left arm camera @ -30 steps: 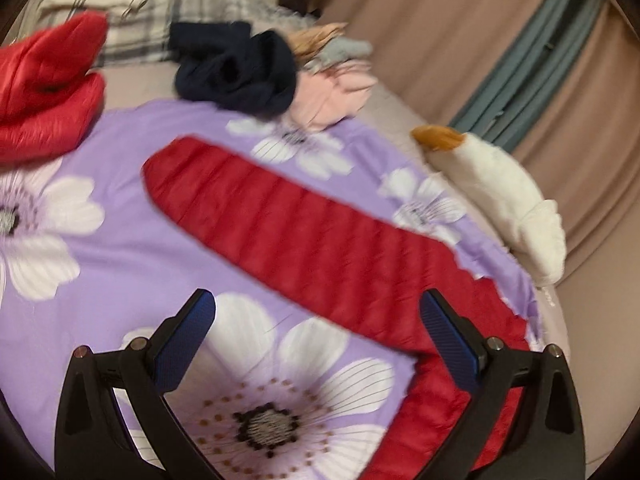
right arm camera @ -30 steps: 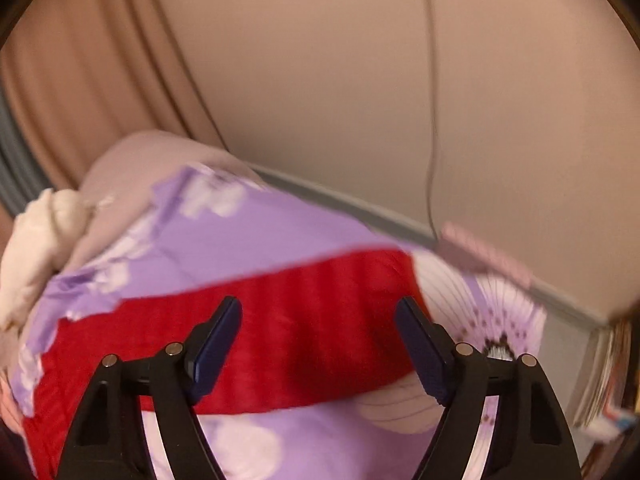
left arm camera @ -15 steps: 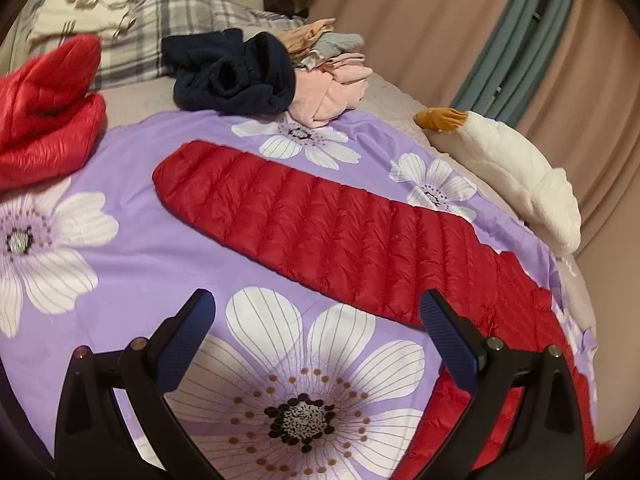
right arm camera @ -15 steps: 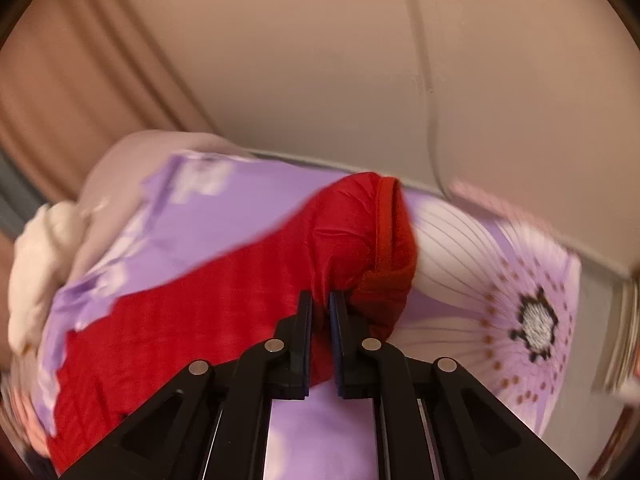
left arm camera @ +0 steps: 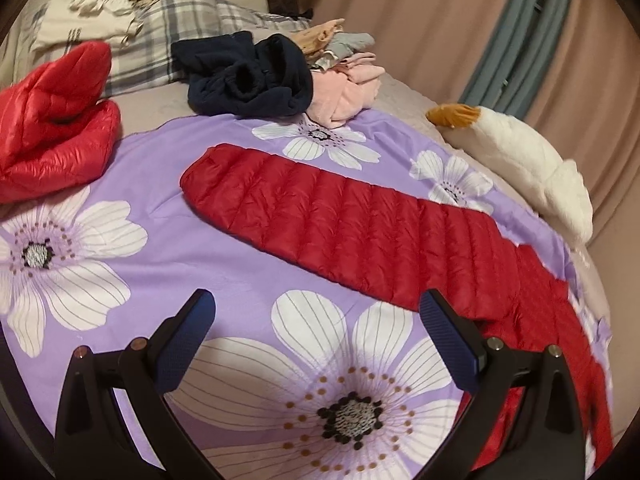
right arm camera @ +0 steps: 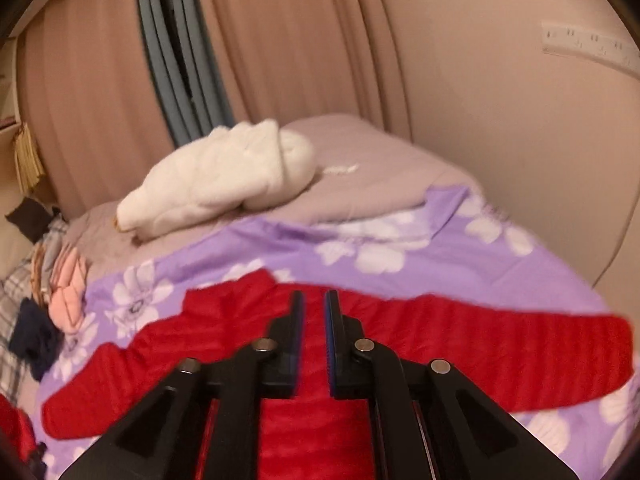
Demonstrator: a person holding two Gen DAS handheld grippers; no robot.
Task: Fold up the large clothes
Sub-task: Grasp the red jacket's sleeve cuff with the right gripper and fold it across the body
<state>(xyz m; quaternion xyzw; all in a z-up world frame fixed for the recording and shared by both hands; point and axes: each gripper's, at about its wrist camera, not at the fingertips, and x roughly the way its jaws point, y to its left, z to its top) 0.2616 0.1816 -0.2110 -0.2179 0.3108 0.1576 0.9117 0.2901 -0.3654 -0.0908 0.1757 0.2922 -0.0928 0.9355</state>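
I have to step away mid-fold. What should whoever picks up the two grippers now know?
Right gripper: shut on the red jacket, pinching a fold of it and lifting it off the purple sheet.
Left gripper: open, holding nothing, over the sheet beside one sleeve.
Jacket: both sleeves spread flat across the sheet.
Done: grip taken on the jacket.
Left: probably fold the sleeves in, fold the body, then set it aside. A second red jacket and a clothes pile wait at the far end.

Left wrist: close above purple flowered sheet, angled down toward pillows. Right wrist: low over red jacket, facing curtain. Shared: jacket, sheet, white plush toy.
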